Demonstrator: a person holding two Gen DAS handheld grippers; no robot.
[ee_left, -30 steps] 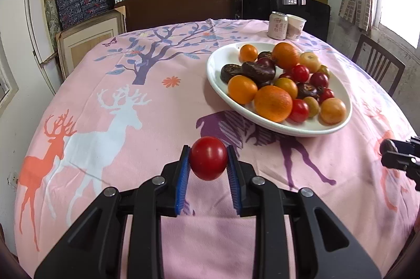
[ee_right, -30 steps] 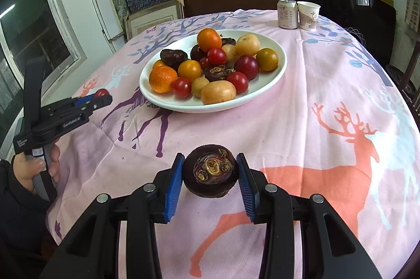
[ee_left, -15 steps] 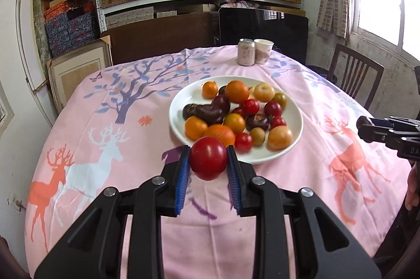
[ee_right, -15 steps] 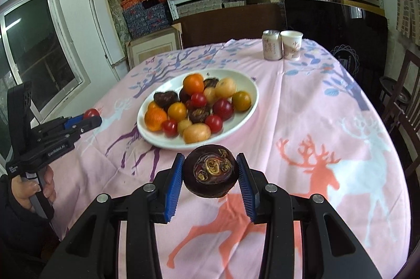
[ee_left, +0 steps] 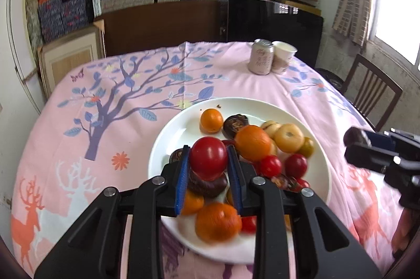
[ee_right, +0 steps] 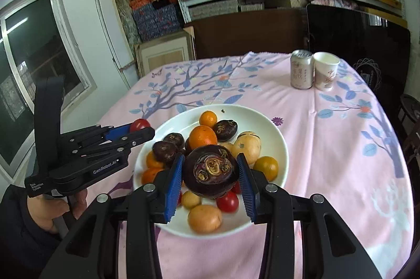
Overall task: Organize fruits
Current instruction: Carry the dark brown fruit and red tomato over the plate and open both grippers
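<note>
Pink cloth (ee_right: 328,147) under a heaped plate (ee_right: 278,145). Left gripper (ee_left: 208,161) clamps a tomato (ee_left: 208,157), right gripper (ee_right: 210,171) a chestnut (ee_right: 210,170), both over the pile. We judge either could roll off if dropped there. Only the right view shows the hand (ee_right: 52,208).

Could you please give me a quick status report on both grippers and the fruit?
Left gripper shut on red tomato. Right gripper shut on dark water chestnut. Both over the piled white plate. Nothing in the way.
</note>
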